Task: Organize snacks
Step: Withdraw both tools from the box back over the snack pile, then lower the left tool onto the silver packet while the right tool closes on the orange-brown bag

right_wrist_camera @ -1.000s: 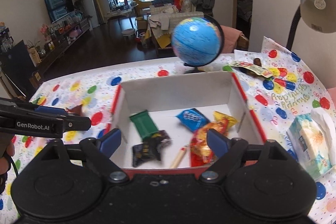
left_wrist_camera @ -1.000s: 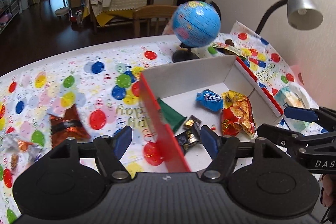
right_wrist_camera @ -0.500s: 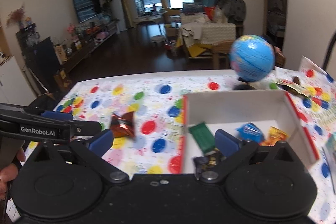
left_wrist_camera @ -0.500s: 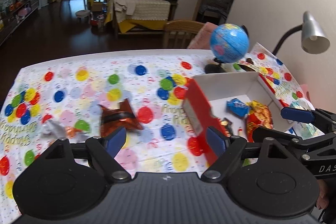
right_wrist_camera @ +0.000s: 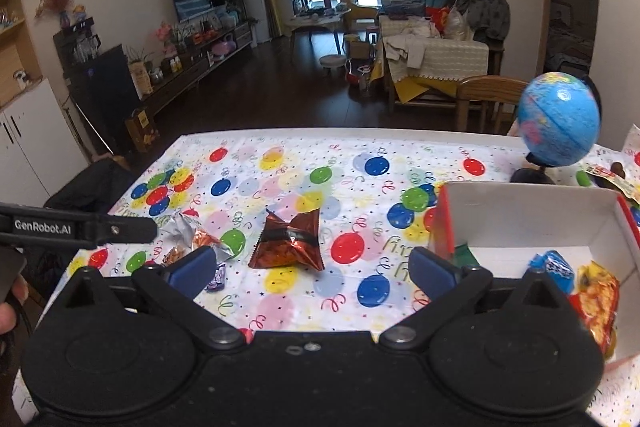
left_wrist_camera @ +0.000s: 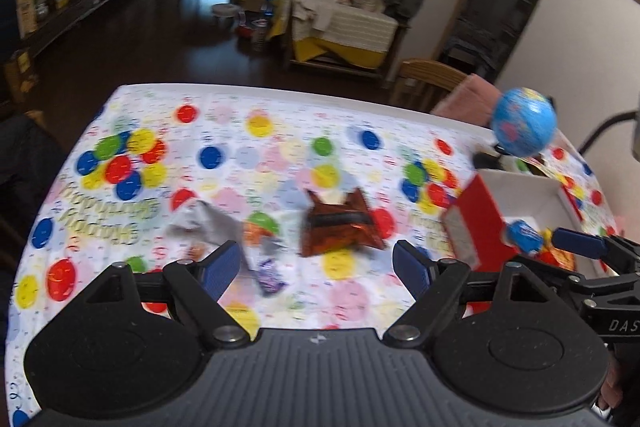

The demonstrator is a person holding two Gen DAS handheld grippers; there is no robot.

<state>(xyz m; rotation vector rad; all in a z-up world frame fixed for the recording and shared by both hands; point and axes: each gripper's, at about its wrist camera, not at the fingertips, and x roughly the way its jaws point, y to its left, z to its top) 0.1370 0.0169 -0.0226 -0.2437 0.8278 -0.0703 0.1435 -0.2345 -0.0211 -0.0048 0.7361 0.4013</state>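
Snacks still loose on tabletop: brown foil packet lies dead ahead between right claw fingers, long axis across them. Both claws, left claw included, just widened, empty. Box off right.

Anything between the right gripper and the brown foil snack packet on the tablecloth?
Nothing visible. The right gripper is open with the brown foil snack packet straight ahead on bare tablecloth; the silver wrapper lies off to its left.
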